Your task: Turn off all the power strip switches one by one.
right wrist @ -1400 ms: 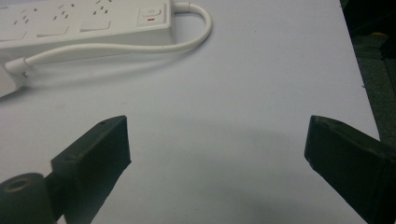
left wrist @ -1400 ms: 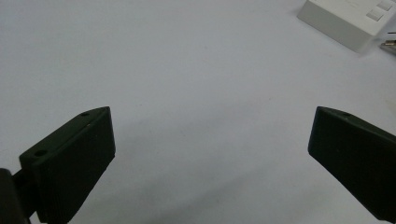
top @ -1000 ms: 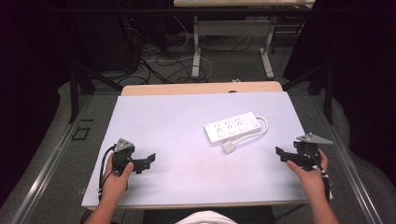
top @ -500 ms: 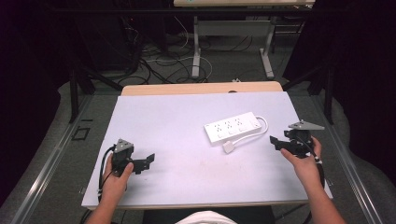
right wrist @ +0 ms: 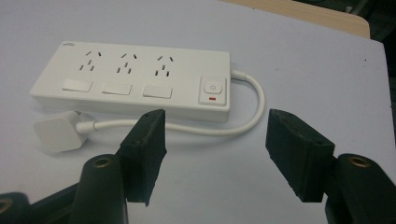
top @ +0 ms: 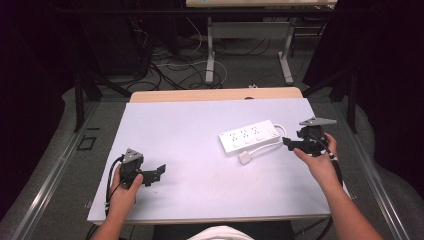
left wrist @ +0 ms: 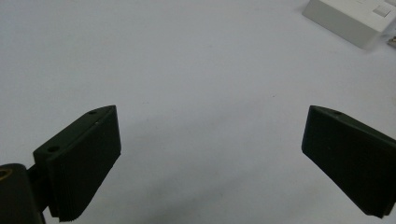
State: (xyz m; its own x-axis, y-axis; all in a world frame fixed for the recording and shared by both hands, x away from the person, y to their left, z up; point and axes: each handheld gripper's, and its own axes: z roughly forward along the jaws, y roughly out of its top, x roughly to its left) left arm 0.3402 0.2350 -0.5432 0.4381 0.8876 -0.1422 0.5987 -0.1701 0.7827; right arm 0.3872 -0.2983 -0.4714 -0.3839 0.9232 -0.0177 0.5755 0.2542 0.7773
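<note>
Right gripper (top: 289,143) has moved up-left toward the power strip (top: 250,137) lying right of table (top: 200,130) centre; jaws just narrowing, nothing between. Left gripper (top: 161,171) wide, idle. Approach step; next: close on the cord (right wrist: 196,128).

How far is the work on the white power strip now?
Done: nothing visible; the power strip lies untouched, its plug loose beside it. In hand: the right tool nears the strip's switch end, jaws just narrowing, nothing between them. Left: gripping it; the left tool waits open.
</note>
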